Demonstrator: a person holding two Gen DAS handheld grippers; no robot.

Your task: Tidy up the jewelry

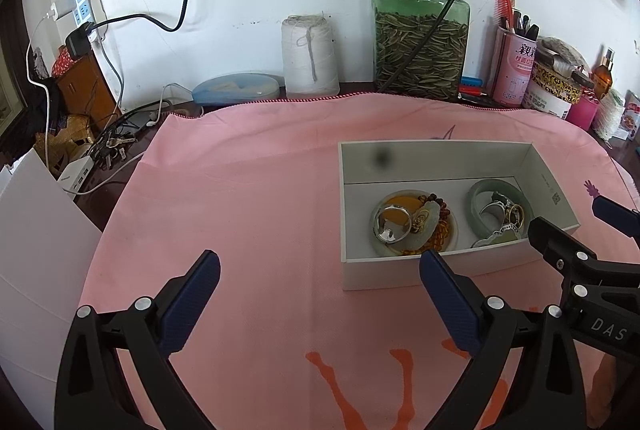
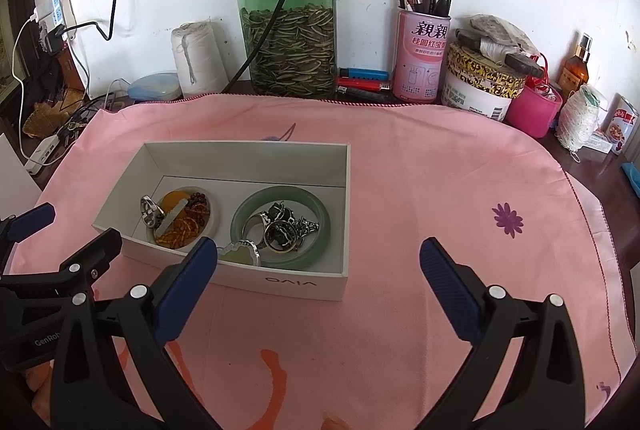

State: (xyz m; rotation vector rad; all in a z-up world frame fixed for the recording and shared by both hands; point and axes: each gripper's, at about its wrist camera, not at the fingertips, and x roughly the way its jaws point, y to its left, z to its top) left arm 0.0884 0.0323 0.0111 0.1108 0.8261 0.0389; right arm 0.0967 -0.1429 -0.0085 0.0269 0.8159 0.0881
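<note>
Both tools hovering wide open, empty: left tool, right tool. Jewelry lying inside white box. Sorting seemingly done; next likely withdrawing.

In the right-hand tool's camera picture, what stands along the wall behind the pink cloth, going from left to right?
White thread spool → green glass jar of seeds → pink can holding pens and a comb → gold-patterned round tin → pink plastic cup → amber bottle.
</note>
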